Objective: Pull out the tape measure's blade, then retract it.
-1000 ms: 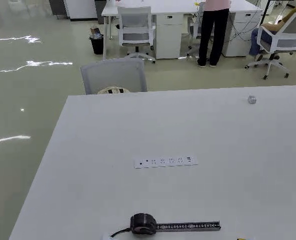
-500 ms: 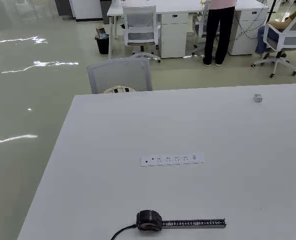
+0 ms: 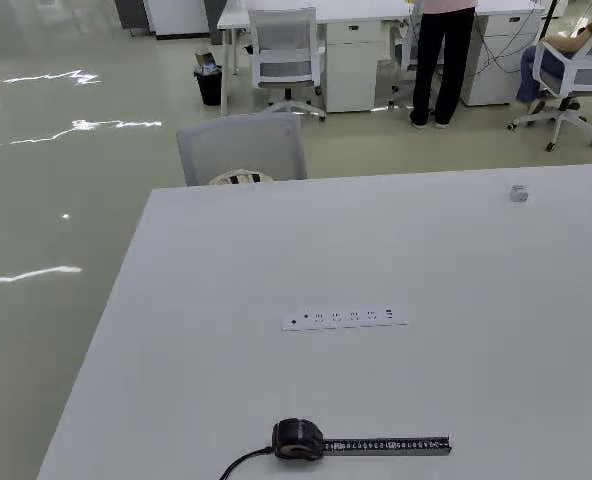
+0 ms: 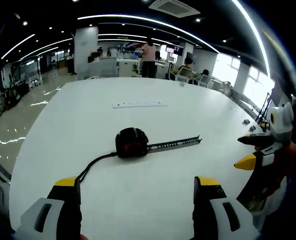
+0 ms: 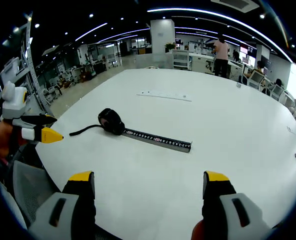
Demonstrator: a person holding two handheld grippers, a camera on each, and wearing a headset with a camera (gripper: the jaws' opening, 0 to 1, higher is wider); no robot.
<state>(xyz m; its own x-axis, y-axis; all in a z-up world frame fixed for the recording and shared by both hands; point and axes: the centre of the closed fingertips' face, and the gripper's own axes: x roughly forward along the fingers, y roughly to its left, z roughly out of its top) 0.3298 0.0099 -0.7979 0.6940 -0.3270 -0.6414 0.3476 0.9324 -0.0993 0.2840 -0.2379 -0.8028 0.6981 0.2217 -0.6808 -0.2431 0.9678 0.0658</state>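
Jaws wide apart on both grippers, nothing between them. The left gripper (image 4: 137, 186) and right gripper (image 5: 149, 177) hover over the near edge of the white table (image 3: 476, 260), short of the work.

Tape measure (image 3: 298, 440) lies near the front edge, nearer than the white power strip (image 3: 344, 319). Its dark round case (image 4: 132, 142) sits to the left. The blade (image 4: 174, 144) is already part way out and lies flat on the tabletop, pointing right. A thin black wrist strap (image 4: 95, 162) trails from the case toward the near left.

Handling, as judged:
- Case looks compact and hard-shelled, probably dense for its size. On this smooth top it would likely slide if the blade is tugged without a firm hold.
- Blade is thin and narrow. It is probably stiff along its length while supported, but likely to kink if bent sideways, and spring-loaded, so it may snap back.
- Best grips: left gripper across the case's flat sides, clear of the blade slot; right gripper pinching the blade's far right end.
- Strap is too limp to give control.
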